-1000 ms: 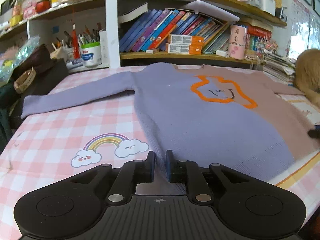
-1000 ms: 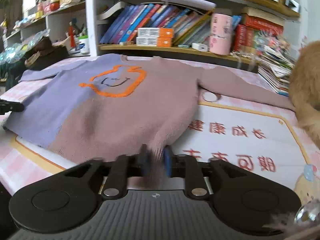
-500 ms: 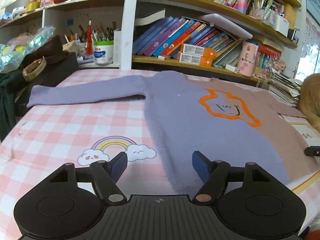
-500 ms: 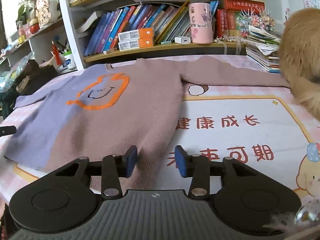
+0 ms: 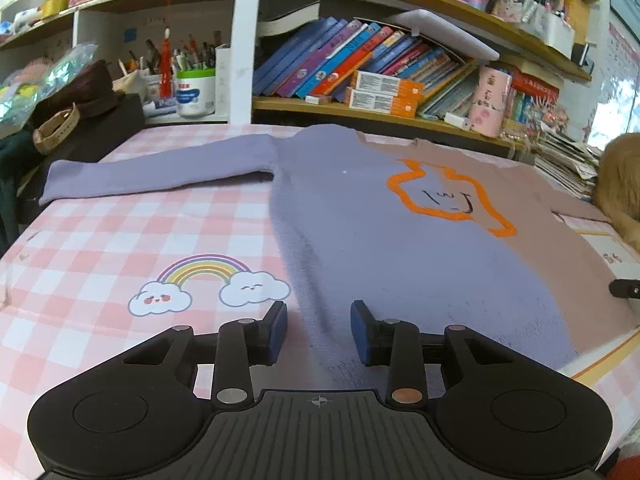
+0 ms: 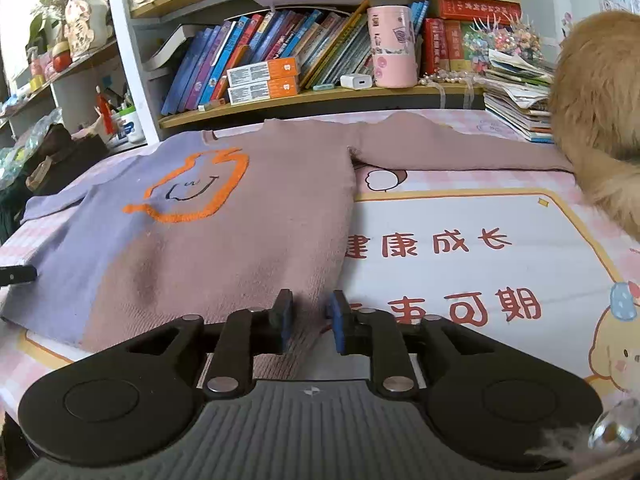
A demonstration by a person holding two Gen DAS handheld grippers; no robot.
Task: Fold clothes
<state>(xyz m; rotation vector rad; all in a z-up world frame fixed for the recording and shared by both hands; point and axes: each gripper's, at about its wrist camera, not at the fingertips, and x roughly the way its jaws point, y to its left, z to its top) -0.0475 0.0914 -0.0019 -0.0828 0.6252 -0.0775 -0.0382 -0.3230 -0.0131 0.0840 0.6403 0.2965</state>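
Sweater (image 5: 380,240), one, lies flat; two grippers, left gripper (image 5: 319,332) and right gripper (image 6: 308,320), released.

Wooden bookshelf (image 5: 360,110) along back wall, white upright (image 5: 242,40) dividing bays; slanted books (image 6: 256,56), pen pot (image 5: 195,92). Table under pink checked cloth (image 5: 100,240) with rainbow print (image 5: 206,268). Daylight from window (image 5: 616,92) at right.

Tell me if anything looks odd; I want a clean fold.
The sweater lies flat, but a furry orange animal sits on the table's right side, over the end of the brown sleeve, hiding its cuff.
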